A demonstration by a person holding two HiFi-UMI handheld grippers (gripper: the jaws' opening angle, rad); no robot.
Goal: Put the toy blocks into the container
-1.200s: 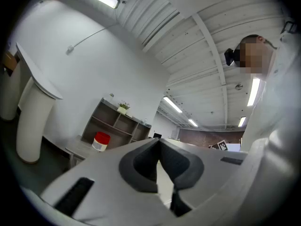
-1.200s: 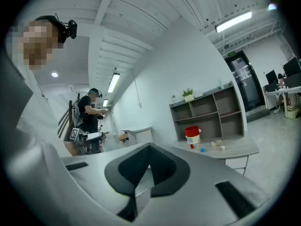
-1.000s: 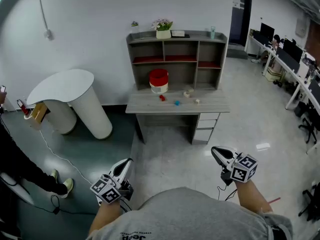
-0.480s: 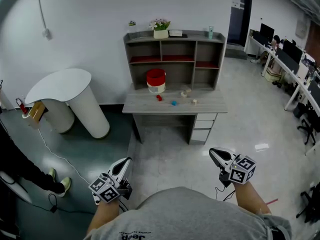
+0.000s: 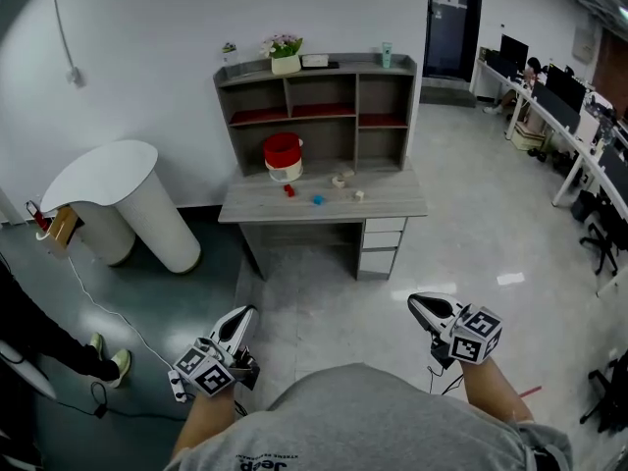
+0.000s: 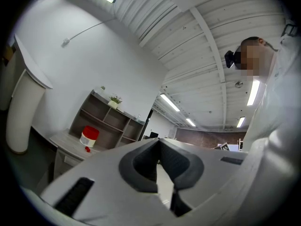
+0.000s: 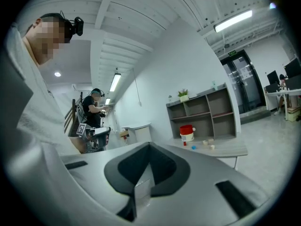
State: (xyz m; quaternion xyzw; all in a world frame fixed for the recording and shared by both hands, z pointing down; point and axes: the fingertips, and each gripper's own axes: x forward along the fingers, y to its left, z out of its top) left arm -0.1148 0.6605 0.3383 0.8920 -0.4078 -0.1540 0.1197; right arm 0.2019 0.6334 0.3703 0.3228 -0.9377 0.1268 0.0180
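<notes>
Far ahead on a grey desk (image 5: 392, 204) stands the red and white container (image 5: 282, 157). In front of it lie a red block (image 5: 288, 190), a blue block (image 5: 317, 200) and two beige blocks (image 5: 340, 179). My left gripper (image 5: 243, 314) and right gripper (image 5: 416, 302) hang over the floor near my body, both shut and empty, well short of the desk. The left gripper view shows the container (image 6: 89, 136) small beyond the shut left gripper (image 6: 159, 142). In the right gripper view the container (image 7: 187, 133) and the blocks (image 7: 193, 146) lie beyond the shut right gripper (image 7: 149, 146).
A shelf unit (image 5: 319, 106) rises from the desk's back, with drawers (image 5: 381, 238) below at the right. A white rounded stand (image 5: 113, 180) is at the left, and a person's leg (image 5: 49, 346) and a cable lie at the left edge. Office desks and chairs (image 5: 589, 175) line the right.
The desk and shelf have slid to the left in the head view. Both grippers keep about the same place in the picture and stay shut.
</notes>
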